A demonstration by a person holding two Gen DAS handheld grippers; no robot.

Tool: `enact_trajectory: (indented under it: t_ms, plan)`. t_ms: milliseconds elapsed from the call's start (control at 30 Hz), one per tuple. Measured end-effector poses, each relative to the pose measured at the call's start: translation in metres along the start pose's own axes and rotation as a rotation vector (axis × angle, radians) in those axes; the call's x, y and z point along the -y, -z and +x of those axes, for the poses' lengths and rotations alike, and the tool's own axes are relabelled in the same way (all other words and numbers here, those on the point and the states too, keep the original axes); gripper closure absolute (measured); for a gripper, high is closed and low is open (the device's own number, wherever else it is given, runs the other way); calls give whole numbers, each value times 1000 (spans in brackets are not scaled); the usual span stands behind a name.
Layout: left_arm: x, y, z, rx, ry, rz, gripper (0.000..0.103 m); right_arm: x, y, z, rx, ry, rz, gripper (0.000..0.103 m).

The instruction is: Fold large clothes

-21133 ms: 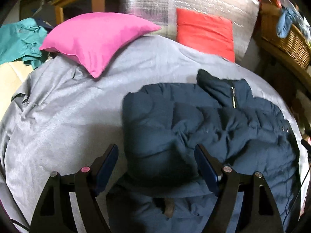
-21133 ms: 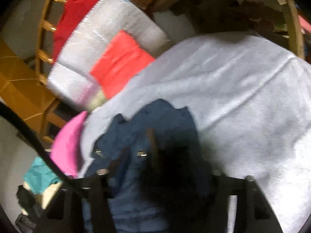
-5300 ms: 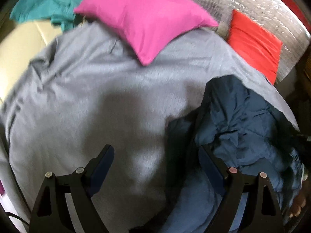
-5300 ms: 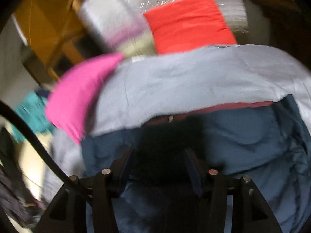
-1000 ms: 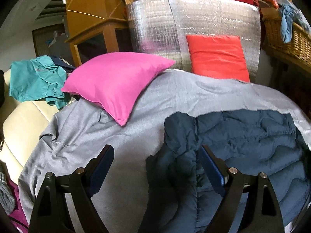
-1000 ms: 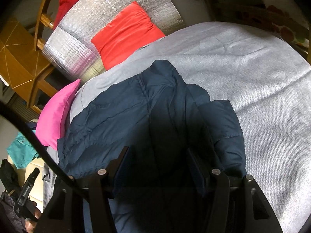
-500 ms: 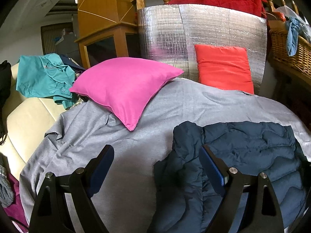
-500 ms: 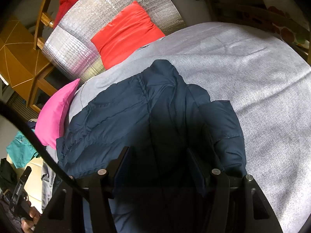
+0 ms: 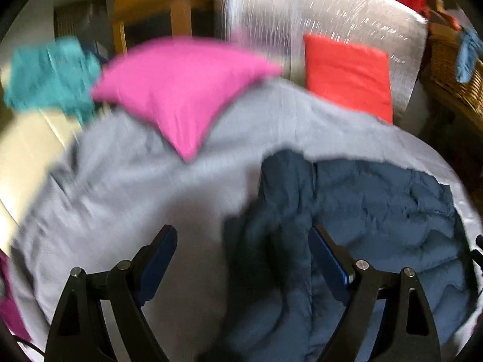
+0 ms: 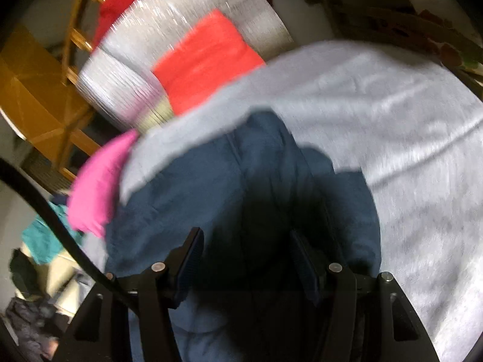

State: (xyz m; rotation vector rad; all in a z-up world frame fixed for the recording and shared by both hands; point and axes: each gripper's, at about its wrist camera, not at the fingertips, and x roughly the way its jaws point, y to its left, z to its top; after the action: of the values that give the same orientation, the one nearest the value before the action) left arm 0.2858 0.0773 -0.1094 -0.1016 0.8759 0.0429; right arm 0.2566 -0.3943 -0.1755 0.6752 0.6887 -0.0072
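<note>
We see the jacket (image 9: 377, 211) lying on the grey cover (image 9: 120, 181), below the pink pillow (image 9: 181, 90); our left gripper (image 9: 241, 250) is spread wide over its edge; our right gripper (image 10: 246, 256) is parted above it, gripping nothing.

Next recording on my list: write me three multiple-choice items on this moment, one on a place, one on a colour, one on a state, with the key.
1. Where does the navy puffer jacket lie?
A. on the grey cover
B. in the wicker basket
C. on the floor

2. What colour is the cushion leaning on the silver padded panel?
A. green
B. red
C. black

3. How does the left tool stand?
A. shut on the pink pillow
C. shut on the teal garment
B. open, gripping nothing

Key: 1 A, the jacket rests on the grey fabric. 2 B, the red cushion stands against the panel. 3 B, its fingers stand wide apart above the cover and the jacket's edge, pressing on nothing.
</note>
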Motion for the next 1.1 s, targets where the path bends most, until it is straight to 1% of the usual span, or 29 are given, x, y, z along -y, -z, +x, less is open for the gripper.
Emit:
enact_trajectory:
  t_ms: [33, 100, 167, 233, 267, 300, 367, 433, 467, 533, 600, 667, 700, 833, 933, 967, 1000, 1100]
  plan:
    - [-4, 1, 8, -45, 23, -28, 14, 4, -3, -7, 28, -14, 12, 40]
    - [-16, 6, 26, -132, 54, -99, 14, 12, -5, -9, 29, -36, 45, 40]
    - [-22, 10, 37, -175, 58, -137, 14, 21, -5, -1, -15, -32, 78, 40]
    - [-25, 15, 51, -231, 43, -150, 14, 31, -1, 17, -102, 0, 107, 40]
    - [-26, 19, 59, -269, 44, -156, 14, 34, -2, 22, -121, -11, 122, 40]
    - [-28, 22, 65, -295, 62, -180, 14, 37, -1, 24, -129, -25, 137, 40]
    - [-31, 24, 63, -298, 72, -218, 14, 40, -5, 18, -117, -48, 160, 40]
    - [-29, 21, 55, -272, 56, -197, 14, 40, -8, 6, -77, -59, 158, 40]
    - [-29, 19, 51, -257, 45, -189, 14, 39, -10, 1, -58, -36, 141, 39]
    - [-30, 16, 40, -217, 24, -177, 14, 38, -12, -7, -37, 32, 97, 32]
    - [-33, 15, 34, -197, 17, -166, 14, 42, -13, -6, -54, 56, 87, 26]
    - [-38, 13, 34, -208, 29, -155, 14, 52, -13, -2, -104, 54, 101, 26]
    - [-41, 13, 37, -228, 44, -155, 14, 57, -12, 2, -130, 52, 113, 25]
    - [-49, 20, 51, -325, 151, -188, 14, 72, -7, 15, -218, -17, 162, 22]
    - [-53, 22, 54, -353, 228, -209, 14, 74, -1, 27, -253, -40, 175, 19]
    - [-54, 22, 56, -362, 253, -214, 14, 74, 1, 32, -271, -54, 181, 15]
    - [-55, 22, 58, -370, 272, -221, 14, 75, 3, 37, -284, -63, 186, 14]
    - [-61, 24, 66, -398, 323, -241, 14, 77, 6, 48, -322, -81, 187, 13]
